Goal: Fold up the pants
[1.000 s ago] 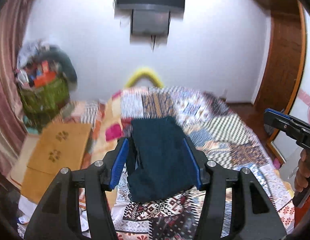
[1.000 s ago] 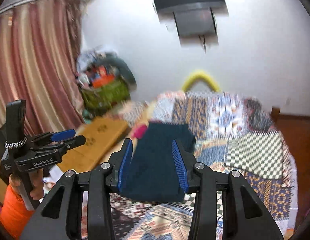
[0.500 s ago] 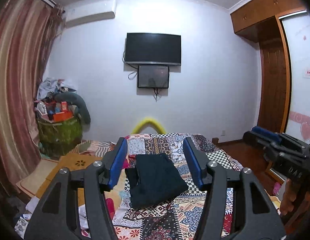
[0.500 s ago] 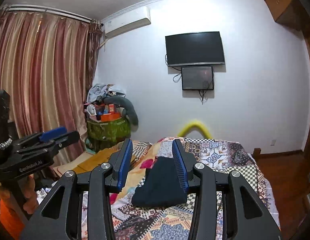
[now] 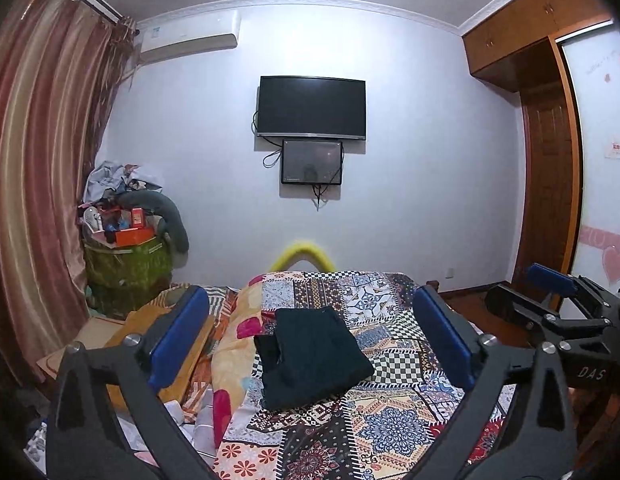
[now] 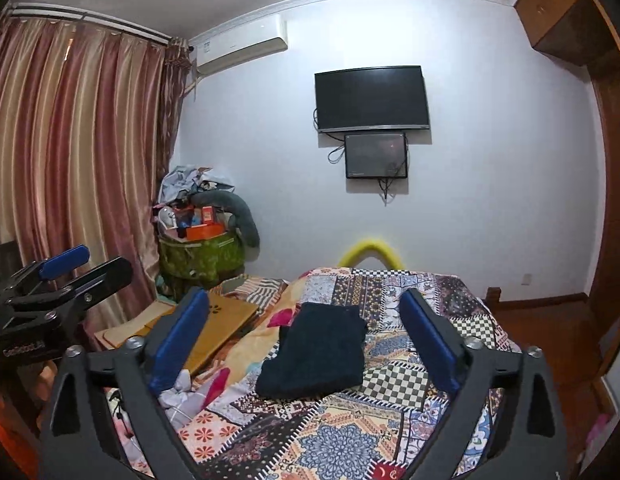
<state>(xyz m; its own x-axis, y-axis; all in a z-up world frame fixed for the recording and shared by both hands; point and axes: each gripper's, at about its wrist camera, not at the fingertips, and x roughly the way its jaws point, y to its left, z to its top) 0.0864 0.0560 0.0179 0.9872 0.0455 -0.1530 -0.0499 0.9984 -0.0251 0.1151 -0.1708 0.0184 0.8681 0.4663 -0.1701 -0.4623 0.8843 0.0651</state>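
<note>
The dark pants (image 5: 314,356) lie folded into a compact rectangle on the patchwork bedspread (image 5: 390,428); they also show in the right wrist view (image 6: 322,354). My left gripper (image 5: 310,336) is open and empty, held well back and above the bed. My right gripper (image 6: 305,338) is open and empty too, likewise back from the pants. Each gripper shows in the other's view: the right gripper (image 5: 550,300) at the right edge, the left gripper (image 6: 81,268) at the left edge.
A wooden board (image 6: 213,328) lies left of the bed. A green bin piled with clutter (image 5: 125,256) stands in the corner by the curtain (image 5: 33,184). A television (image 5: 312,106) hangs on the far wall. A wardrobe (image 5: 546,200) stands at right.
Both grippers have pulled back and tilted up from the bed, so the pants look smaller and farther. Both have opened wider. The pants lie unmoved.
</note>
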